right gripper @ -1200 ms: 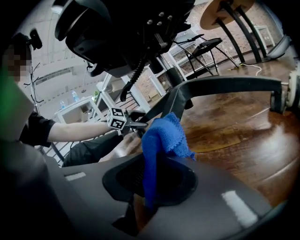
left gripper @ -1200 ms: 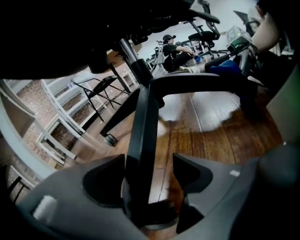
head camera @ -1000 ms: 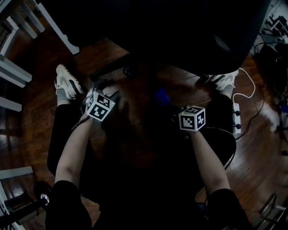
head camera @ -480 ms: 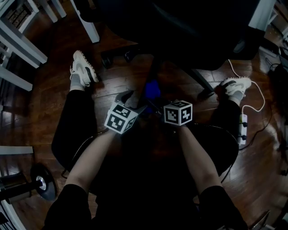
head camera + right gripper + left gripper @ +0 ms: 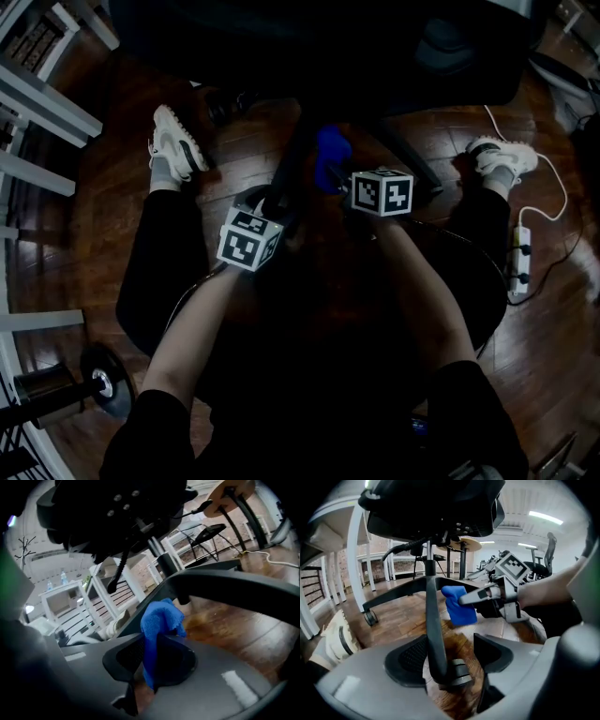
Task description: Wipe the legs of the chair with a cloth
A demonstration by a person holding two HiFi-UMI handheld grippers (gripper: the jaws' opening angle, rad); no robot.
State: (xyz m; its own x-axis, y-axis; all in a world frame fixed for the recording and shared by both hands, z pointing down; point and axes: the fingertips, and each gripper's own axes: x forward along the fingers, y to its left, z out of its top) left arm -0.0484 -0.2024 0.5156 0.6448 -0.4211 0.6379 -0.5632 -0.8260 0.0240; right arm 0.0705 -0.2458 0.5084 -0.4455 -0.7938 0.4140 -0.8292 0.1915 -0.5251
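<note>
We see right gripper (image 5: 150, 656) pinching blue microfibre cloth (image 5: 159, 620); left gripper (image 5: 451, 656) gapes round black plastic chair leg (image 5: 432, 616) at 12 o'clock; unclamped, it may roll.

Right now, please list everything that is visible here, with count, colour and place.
Chair: one, black, ahead of the person.
Chair leg: one, dark grey, pointing toward the person.
Cloth: one, blue, held beside the chair legs.
Power strip: one, white, floor at right.
Weight: one, dark, floor at lower left.
Shoes: two, white, either side of the chair base.
Left gripper: one, grey, open round that leg.
Right gripper: one, grey, shut on the cloth.
</note>
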